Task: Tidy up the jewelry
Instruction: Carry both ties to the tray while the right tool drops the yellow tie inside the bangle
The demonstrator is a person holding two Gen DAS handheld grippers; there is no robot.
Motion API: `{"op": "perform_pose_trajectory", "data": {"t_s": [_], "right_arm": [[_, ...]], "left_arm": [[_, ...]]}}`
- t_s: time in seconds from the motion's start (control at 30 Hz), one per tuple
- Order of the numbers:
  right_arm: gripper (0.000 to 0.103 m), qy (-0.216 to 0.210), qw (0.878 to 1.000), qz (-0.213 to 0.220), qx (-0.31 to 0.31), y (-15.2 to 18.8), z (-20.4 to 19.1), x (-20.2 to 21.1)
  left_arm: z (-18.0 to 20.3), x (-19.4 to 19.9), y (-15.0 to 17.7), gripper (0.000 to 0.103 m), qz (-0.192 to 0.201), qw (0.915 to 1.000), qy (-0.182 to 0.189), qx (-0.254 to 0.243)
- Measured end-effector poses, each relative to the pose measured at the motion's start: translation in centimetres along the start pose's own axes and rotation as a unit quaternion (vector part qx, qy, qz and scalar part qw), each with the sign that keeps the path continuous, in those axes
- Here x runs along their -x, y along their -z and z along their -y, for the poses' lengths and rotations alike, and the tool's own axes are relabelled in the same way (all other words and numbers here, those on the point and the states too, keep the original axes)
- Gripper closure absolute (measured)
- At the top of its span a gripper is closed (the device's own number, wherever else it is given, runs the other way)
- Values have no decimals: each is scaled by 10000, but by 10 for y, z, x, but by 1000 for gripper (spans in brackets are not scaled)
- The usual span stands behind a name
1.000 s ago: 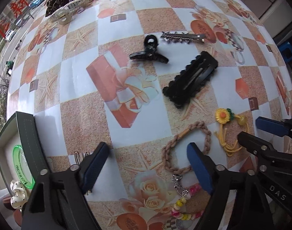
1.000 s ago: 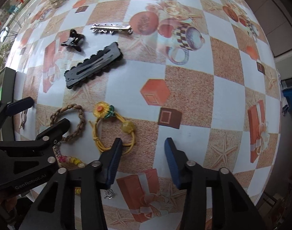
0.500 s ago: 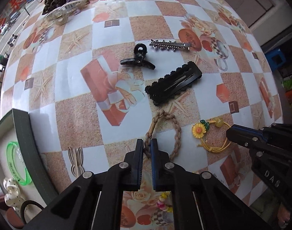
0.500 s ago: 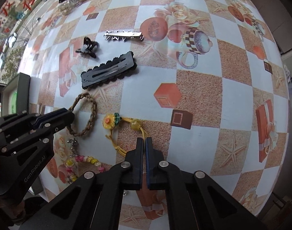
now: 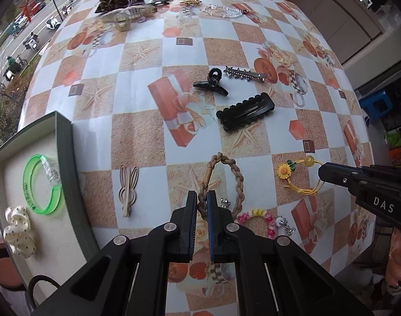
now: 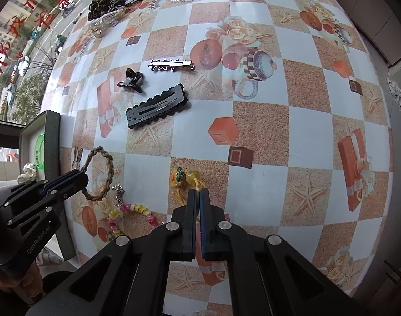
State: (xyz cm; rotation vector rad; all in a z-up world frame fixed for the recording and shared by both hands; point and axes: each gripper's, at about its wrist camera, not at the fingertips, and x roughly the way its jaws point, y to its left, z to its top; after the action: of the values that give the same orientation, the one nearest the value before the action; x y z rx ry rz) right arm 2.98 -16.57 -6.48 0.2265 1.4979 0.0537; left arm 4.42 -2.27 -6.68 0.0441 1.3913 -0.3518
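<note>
- Both grippers, gaping a second ago, have snapped closed on their picks: the left gripper [image 5: 202, 203] is now clenched on the braided rope bracelet [image 5: 233, 174], the right gripper [image 6: 198, 194] on the yellow cord of the sunflower charm [image 6: 186, 177].
- Both pieces look to be just lifting off the patterned desk [image 5: 137, 134], near its front edge.
- The green box [image 5: 67, 158] at the left (already holding a green bangle [image 5: 40, 184] and a dotted scrunchie [image 5: 17, 230]) is the likely destination.
- Hair clips, a beaded bracelet [image 6: 132, 210] and more remain unsorted.
</note>
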Motion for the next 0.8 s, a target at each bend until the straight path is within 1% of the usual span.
{"op": "perform_pose_trajectory", "data": {"t_s": [0.13,0.3,0.4,0.67,0.8], "right_arm": [[101,-49,10000,45,36,5,4,14],[101,-105,9997,121,177,5,-5,29],[101,-156,9993,167,304,3,-17,36],[101,-373,9955,243,834,-6,-69,47],[101,-533,9918,254,1130,-9,-101,51]], "left_arm": [[-16,18,11,92,103,9998,3,153],[-33,34,21,92,263,9990,-5,357],[-44,43,27,92,342,9982,-12,497],[-80,65,48,92,514,9942,-123,940],[-103,76,61,92,600,9902,-201,1248]]}}
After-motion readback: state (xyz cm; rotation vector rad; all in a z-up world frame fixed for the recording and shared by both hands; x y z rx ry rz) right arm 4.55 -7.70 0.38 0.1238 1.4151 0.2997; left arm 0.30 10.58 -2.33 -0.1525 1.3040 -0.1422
